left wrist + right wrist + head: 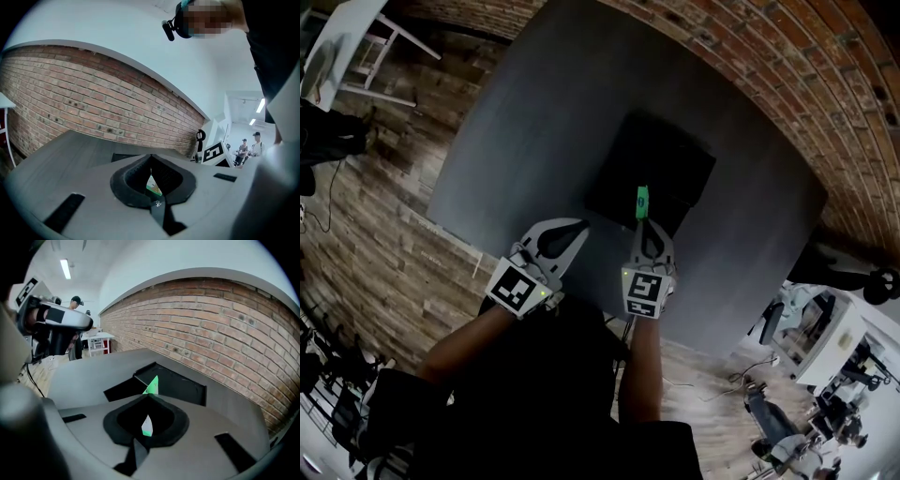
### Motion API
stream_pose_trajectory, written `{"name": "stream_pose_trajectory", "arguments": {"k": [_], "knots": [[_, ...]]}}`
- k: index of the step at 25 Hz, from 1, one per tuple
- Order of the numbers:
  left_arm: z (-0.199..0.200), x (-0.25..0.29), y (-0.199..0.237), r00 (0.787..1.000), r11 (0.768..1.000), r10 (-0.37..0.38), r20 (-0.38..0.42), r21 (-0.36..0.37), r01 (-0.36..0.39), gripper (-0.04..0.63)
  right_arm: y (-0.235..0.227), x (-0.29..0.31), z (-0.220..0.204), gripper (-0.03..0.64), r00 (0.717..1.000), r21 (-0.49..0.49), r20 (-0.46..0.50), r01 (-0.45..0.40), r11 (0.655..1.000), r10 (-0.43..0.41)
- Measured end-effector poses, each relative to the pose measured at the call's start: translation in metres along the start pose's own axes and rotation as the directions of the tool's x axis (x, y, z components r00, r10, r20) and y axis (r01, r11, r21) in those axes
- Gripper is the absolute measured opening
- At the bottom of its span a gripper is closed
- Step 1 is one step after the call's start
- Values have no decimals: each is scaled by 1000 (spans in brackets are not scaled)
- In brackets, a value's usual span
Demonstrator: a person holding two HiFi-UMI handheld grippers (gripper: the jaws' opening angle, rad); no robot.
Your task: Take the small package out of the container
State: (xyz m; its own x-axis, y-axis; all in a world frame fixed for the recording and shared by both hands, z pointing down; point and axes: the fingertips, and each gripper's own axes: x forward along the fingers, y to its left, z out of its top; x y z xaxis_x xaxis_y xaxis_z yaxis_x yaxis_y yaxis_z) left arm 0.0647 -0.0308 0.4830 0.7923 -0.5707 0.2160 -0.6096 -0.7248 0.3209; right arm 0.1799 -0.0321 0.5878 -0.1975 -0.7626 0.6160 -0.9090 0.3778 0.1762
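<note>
Clamping the small package (643, 199) by its lower end, right gripper (643, 218) jaws are together on it, over the container's (675, 155) near edge. Left gripper (579, 227) jaws together, idle. Likely best: hold firm, carry clear before lowering to bench (497, 159).

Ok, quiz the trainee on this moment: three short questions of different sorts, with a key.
1. True or false: the right gripper has its fingers shut on the small green package.
2. The black container stands on: A) the wooden floor, B) the grey table, C) a white chair.
3. Fill in: the wall beyond the table is made of ____.

Key: 1 true; 2 B; 3 brick.
</note>
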Motion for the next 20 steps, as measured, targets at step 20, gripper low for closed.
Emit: {"name": "stream_pose_trajectory", "arguments": {"k": [20], "knots": [[-28,32,-43,995,998,-51,-87,28,53,34,-26,-20,-34,23,995,145,97,-8,989,-6]]}}
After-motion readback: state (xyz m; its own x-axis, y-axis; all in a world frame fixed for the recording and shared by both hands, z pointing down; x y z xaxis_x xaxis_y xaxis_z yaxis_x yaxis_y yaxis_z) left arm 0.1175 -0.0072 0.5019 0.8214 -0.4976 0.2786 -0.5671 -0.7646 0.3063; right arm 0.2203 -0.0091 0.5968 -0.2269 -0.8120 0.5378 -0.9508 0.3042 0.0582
